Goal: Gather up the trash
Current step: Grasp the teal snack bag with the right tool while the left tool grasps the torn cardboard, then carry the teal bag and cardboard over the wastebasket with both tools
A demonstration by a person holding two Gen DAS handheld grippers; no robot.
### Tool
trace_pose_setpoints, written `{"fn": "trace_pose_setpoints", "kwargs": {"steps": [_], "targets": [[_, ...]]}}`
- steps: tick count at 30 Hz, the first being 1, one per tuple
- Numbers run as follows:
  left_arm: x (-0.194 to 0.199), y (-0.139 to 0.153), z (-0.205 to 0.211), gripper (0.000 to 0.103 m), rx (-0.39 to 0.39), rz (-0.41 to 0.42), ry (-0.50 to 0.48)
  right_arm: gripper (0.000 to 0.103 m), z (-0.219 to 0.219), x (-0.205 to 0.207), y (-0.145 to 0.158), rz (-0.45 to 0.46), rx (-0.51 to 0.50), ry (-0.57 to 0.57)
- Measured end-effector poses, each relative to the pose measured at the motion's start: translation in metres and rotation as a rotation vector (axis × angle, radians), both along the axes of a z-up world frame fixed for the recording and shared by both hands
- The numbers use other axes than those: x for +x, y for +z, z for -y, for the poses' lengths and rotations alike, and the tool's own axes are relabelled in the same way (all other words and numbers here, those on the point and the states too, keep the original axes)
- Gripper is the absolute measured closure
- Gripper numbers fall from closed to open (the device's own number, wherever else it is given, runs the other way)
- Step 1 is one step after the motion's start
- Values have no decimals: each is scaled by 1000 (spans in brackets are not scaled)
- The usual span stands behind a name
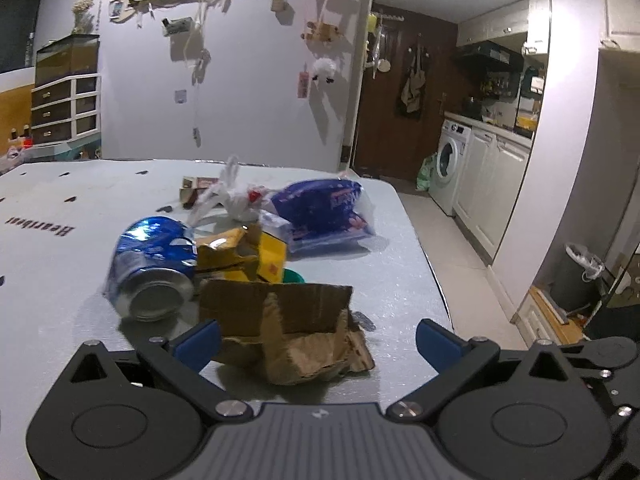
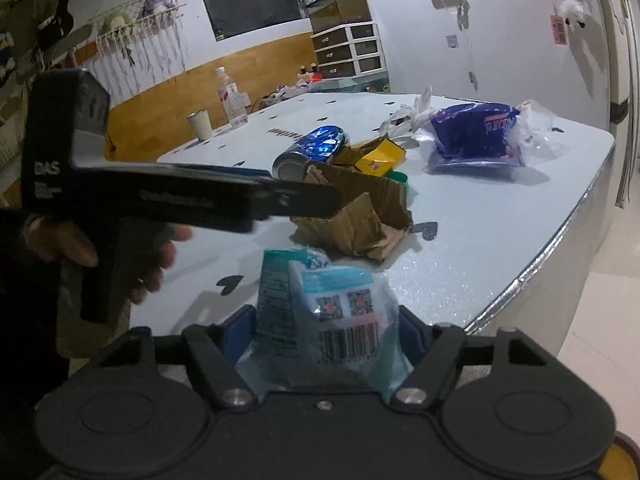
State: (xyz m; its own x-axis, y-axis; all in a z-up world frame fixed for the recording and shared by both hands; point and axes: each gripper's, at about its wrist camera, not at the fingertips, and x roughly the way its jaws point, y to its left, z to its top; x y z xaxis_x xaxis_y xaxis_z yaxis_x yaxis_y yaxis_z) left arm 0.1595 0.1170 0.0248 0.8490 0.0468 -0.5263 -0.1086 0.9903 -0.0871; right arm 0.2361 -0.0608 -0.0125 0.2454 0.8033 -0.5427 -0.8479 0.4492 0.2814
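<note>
Left wrist view: left hand-held gripper (image 1: 318,342) spread wide around torn cardboard (image 1: 288,332) on the bench (image 1: 400,272), pads not yet touching. Right hand-held gripper (image 2: 326,330) clamped on a clear plastic wrapper (image 2: 328,312) with barcode. Best to push in deeper, centre on the folded wall, close slowly so the flap doesn't slide. Crushed blue can (image 1: 154,266) and yellow box (image 1: 248,256) just behind; blue snack bag (image 1: 324,210) and white bag (image 1: 236,196) further back. Easy to knock the can rolling.
</note>
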Motion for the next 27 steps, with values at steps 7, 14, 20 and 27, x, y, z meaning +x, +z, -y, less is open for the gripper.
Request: {"fn": "trace_pose_setpoints", "kwargs": {"steps": [7,14,20,27], "targets": [[18,-13,11,25,65,-69,29,40,6,-8,2,-7,8,-11],[19,-22,0,47,45,-98,99,46,9,-16,3,-8,4,-37],[12,-25,-7,63,22,-68,114,47,11,-24,3,-11,1,-65],[-6,-19,-5,64,13,-41,103,48,12,-29,5,-21,-6,-127]]}}
